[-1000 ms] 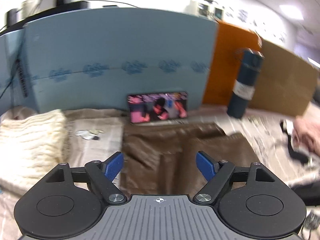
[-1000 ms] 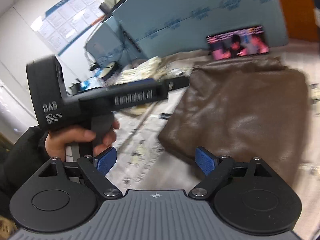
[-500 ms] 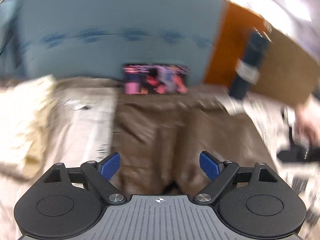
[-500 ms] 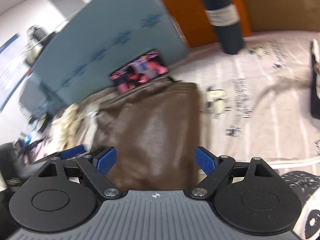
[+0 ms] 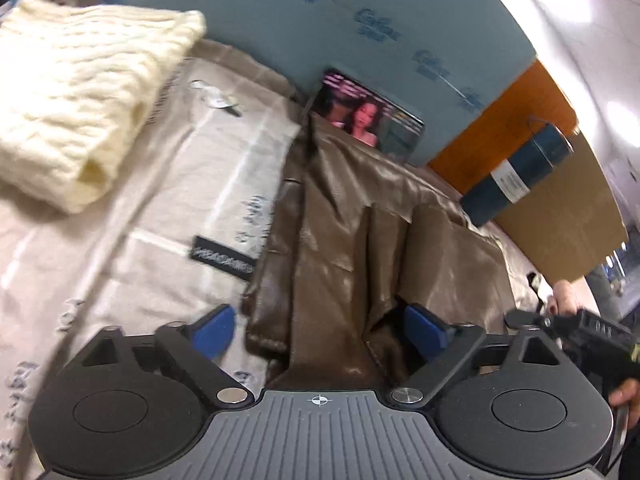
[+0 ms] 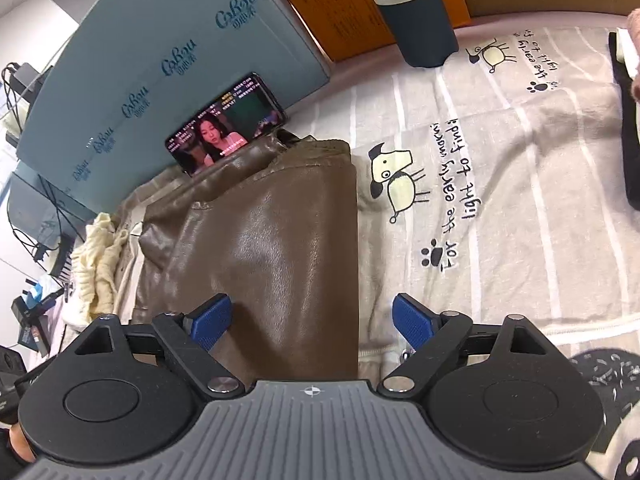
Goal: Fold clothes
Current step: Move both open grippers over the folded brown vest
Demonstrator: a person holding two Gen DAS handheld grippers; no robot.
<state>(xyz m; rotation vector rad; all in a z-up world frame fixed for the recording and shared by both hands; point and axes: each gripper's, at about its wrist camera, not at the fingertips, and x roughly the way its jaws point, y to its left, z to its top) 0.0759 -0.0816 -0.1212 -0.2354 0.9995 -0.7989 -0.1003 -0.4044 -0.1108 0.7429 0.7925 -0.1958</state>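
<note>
Glossy brown jacket (image 6: 276, 240), cream cable-knit sweater (image 5: 80, 80). Pale striped sheet (image 6: 520, 200) with cartoon dogs, black lettering. Dark teal bottle (image 6: 420, 12), white label.

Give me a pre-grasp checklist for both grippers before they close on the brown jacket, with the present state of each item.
1. Left gripper open: ok, its jaws have just been opening wider.
2. Right gripper open: ok, its jaws have just opened a little more.
3. Near edge of the brown leather jacket between the left jaws: ok, folds lie there, pads not pressing.
4. Jacket's right edge between the right jaws: ok, the edge runs between the blue pads.
5. Cream cable-knit sweater clear of the jacket: ok, it lies apart on the printed grey bedsheet.
6. Phone playing video clear of the fold: not ok, the collar lies against it.
</note>
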